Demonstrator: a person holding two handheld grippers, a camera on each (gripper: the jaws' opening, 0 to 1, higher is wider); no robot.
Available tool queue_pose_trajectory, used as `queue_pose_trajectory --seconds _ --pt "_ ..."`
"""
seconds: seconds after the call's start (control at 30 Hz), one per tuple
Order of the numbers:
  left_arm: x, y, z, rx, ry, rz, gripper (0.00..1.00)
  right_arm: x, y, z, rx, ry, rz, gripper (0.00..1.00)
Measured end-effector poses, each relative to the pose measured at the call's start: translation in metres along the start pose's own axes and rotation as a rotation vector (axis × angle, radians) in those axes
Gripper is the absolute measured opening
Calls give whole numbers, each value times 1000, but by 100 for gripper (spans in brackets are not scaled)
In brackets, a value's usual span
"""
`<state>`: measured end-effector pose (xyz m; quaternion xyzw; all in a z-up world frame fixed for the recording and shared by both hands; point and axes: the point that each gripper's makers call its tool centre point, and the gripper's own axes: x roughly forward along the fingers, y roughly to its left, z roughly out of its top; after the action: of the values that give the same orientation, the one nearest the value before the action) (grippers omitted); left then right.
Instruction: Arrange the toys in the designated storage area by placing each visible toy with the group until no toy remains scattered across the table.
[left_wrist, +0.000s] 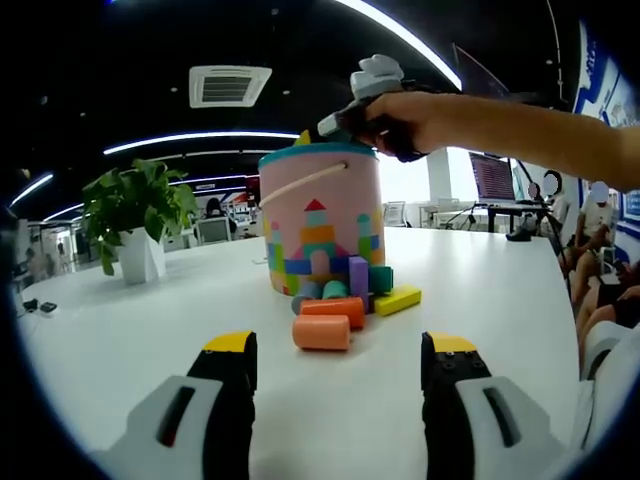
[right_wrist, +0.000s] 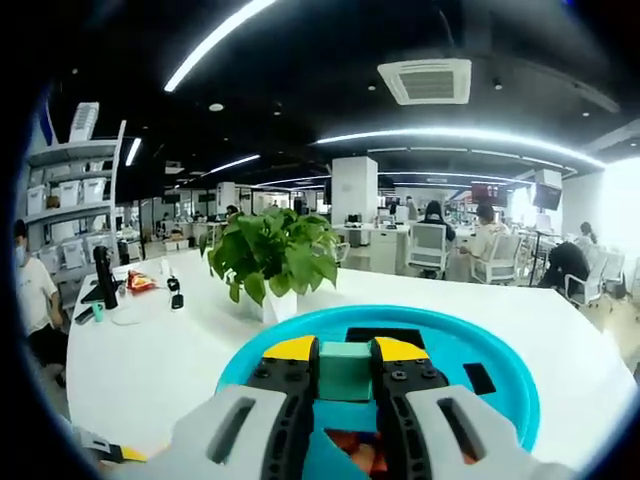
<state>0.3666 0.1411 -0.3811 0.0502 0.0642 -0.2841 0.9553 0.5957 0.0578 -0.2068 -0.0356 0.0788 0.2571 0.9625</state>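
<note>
Bare table (left_wrist: 150, 330) before left tongs (left_wrist: 338, 365); block pile (left_wrist: 345, 300) and bucket (left_wrist: 320, 215) bar way ahead

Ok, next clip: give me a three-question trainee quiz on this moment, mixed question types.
1. True or false: the right gripper is shut on a green block.
2. What lies under that block? A) potted plant B) bucket C) bare table
3. Which colour is the flat block beside the bucket?

Key: 1 true. 2 B: the bucket's teal rim rings the jaws. 3 yellow.

Green block (right_wrist: 346, 370) above bucket (right_wrist: 480, 352)
</note>
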Motion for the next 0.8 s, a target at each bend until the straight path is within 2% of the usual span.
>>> queue_pose_trajectory --seconds 0.27,0.33,0.6,0.8 --pt "1 0 0 4 1 2 68 3 -1 3 -3 -2 -4 20" --pt "0 0 0 5 1 4 68 1 1 -1 -21 18 2 20" --pt "1 0 -1 10 5 7 68 -8 2 1 12 33 27 21" --pt "1 0 -1 13 6 8 68 -20 5 -3 -47 106 62 20"
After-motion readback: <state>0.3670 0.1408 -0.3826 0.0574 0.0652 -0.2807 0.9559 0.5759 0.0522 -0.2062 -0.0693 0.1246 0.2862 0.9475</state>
